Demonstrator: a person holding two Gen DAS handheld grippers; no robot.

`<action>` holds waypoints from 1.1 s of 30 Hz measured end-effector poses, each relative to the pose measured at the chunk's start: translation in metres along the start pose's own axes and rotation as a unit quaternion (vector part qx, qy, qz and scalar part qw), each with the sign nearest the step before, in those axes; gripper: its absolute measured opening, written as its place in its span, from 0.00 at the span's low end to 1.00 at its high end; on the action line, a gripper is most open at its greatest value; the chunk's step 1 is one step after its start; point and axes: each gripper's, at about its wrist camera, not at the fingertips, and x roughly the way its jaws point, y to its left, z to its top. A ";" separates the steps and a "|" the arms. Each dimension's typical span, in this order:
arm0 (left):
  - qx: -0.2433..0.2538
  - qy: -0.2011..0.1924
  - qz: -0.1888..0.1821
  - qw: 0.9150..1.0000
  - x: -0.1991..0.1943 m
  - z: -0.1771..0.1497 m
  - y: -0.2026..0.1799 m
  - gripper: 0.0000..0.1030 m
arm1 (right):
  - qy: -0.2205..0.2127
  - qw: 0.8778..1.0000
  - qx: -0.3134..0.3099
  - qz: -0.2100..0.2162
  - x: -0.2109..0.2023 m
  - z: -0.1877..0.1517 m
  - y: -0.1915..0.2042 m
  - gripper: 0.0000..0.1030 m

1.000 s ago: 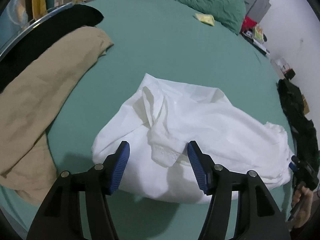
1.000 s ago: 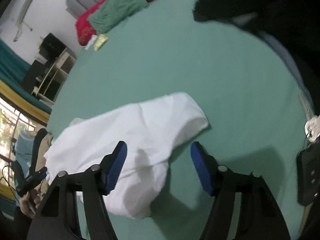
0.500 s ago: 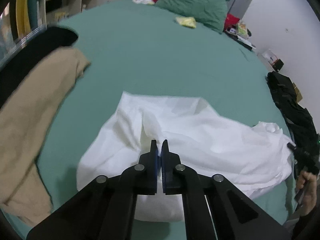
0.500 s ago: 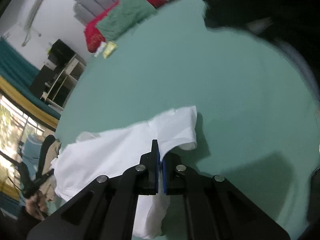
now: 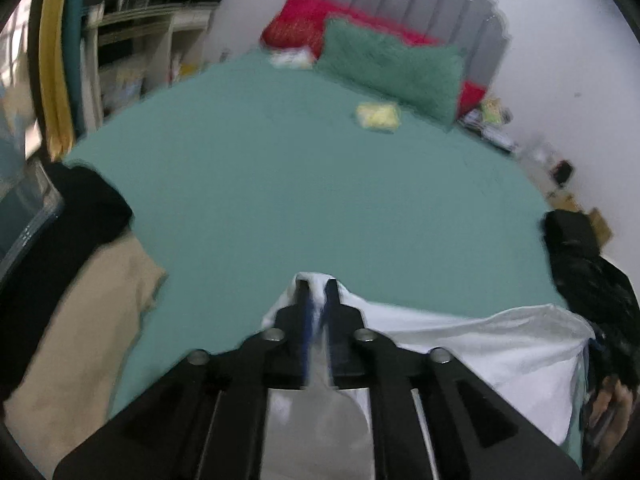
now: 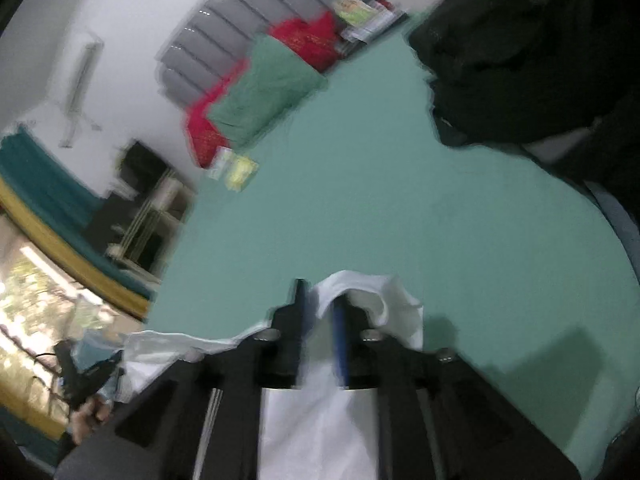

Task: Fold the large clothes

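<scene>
Left wrist: left gripper (image 5: 318, 292) pinching white shirt (image 5: 480, 344)

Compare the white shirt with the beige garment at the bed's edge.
Colour: the white shirt is bright white, the beige garment a dull tan. Pose: the white shirt has its top edge raised and stretched out; the beige garment lies slack and untouched. Both are plain cloth over the teal sheet.
</scene>
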 end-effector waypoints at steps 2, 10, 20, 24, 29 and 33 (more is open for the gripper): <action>-0.023 0.028 -0.006 0.999 0.020 -0.002 0.008 0.72 | -0.011 1.000 0.007 -0.019 0.003 -0.005 -0.006 0.76; -0.015 0.047 0.030 0.998 -0.009 -0.064 0.060 0.72 | 0.034 0.996 -0.019 -0.081 -0.019 -0.052 -0.016 0.77; 0.032 0.107 0.041 0.993 -0.028 -0.148 0.076 0.53 | 0.128 0.986 -0.081 -0.076 -0.037 -0.152 0.010 0.10; 0.049 0.102 0.037 0.993 -0.054 -0.159 0.055 0.11 | 0.123 0.986 -0.089 -0.071 -0.062 -0.149 0.006 0.07; 0.052 0.099 0.020 0.994 -0.098 -0.180 0.040 0.10 | 0.099 0.986 -0.097 -0.088 -0.116 -0.142 -0.004 0.07; 0.039 0.138 0.007 0.990 -0.120 -0.210 0.035 0.12 | 0.097 0.986 -0.090 -0.103 -0.150 -0.155 -0.011 0.07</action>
